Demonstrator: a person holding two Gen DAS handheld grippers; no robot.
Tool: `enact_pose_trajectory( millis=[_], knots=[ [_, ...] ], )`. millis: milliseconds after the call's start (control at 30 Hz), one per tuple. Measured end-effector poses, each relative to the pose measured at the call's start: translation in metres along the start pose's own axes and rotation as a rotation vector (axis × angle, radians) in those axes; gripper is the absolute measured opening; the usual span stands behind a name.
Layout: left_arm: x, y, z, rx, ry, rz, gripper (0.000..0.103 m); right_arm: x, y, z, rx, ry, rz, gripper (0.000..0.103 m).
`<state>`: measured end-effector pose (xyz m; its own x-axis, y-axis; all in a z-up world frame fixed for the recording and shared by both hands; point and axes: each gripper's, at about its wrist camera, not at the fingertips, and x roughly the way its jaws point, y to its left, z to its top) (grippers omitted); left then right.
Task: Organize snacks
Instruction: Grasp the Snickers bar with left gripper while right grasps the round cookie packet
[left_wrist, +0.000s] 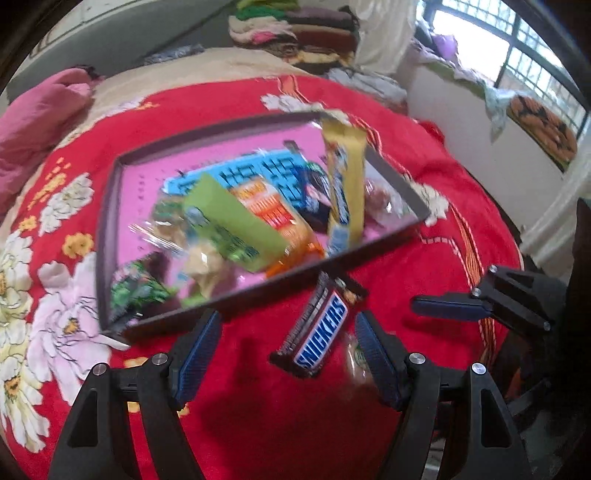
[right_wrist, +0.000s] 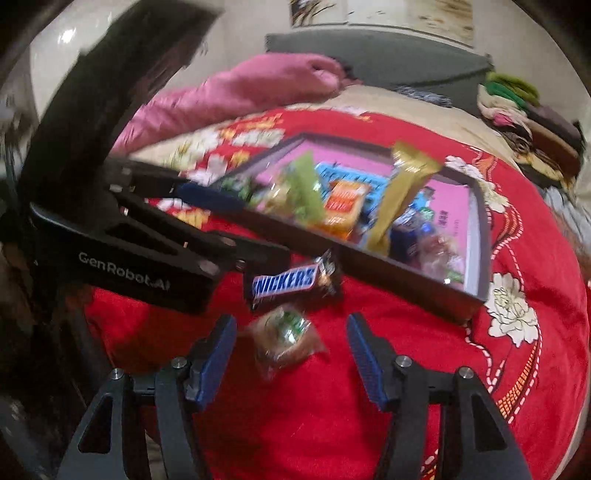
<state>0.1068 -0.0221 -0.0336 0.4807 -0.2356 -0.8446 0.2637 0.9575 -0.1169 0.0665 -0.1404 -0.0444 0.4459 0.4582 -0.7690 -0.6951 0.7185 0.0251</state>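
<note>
The left gripper (left_wrist: 288, 354) stands spread wide and holds nothing, with a Snickers bar (left_wrist: 320, 332) lying between its blue pads on the red floral bedspread (left_wrist: 258, 424), touching neither pad. The bar is dark brown with a blue panel and white lettering, and its far end sits just beside the near edge of the tray (left_wrist: 107, 236). The right gripper (right_wrist: 291, 350) is also spread and empty; between its fingers lies a small clear-wrapped snack (right_wrist: 286, 338) with a green label, just nearer than the Snickers. The dark-rimmed tray, pink inside, holds a heap of packets, among them a tall yellow wrapper (left_wrist: 345, 177), a green packet (left_wrist: 236, 225) and an orange one (left_wrist: 277, 210).
</note>
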Motion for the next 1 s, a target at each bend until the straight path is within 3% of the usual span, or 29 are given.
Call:
enact_pose_trajectory(
  millis=[233, 367, 467, 533, 567, 800, 1000],
  knots=[
    [0.025, -0.013, -0.009, 0.036, 0.056, -0.026, 0.076, 0.024, 0.011, -0.007, -0.086, 0.064, -0.026, 0.061],
    [0.036, -0.010, -0.010, -0.003, 0.070, -0.074, 0.075, 0.036, 0.017, -0.009, -0.132, 0.077, -0.040, 0.061],
    [0.039, -0.004, -0.010, -0.042, 0.068, -0.104, 0.062, 0.041, 0.019, -0.010, -0.143, 0.075, -0.033, 0.057],
    [0.040, 0.000, -0.011, -0.059, 0.065, -0.108, 0.040, 0.043, 0.018, -0.009, -0.143, 0.076, -0.021, 0.047],
    [0.041, 0.001, -0.011, -0.059, 0.070, -0.104, 0.040, 0.046, 0.018, -0.008, -0.141, 0.081, -0.015, 0.043],
    [0.033, 0.016, -0.012, -0.119, 0.069, -0.148, 0.034, 0.039, 0.006, -0.009, -0.069, 0.094, 0.027, 0.038],
    [0.002, 0.029, -0.012, -0.157, 0.007, -0.138, 0.032, 0.016, -0.019, -0.004, 0.052, 0.025, 0.045, 0.038]
  ],
)
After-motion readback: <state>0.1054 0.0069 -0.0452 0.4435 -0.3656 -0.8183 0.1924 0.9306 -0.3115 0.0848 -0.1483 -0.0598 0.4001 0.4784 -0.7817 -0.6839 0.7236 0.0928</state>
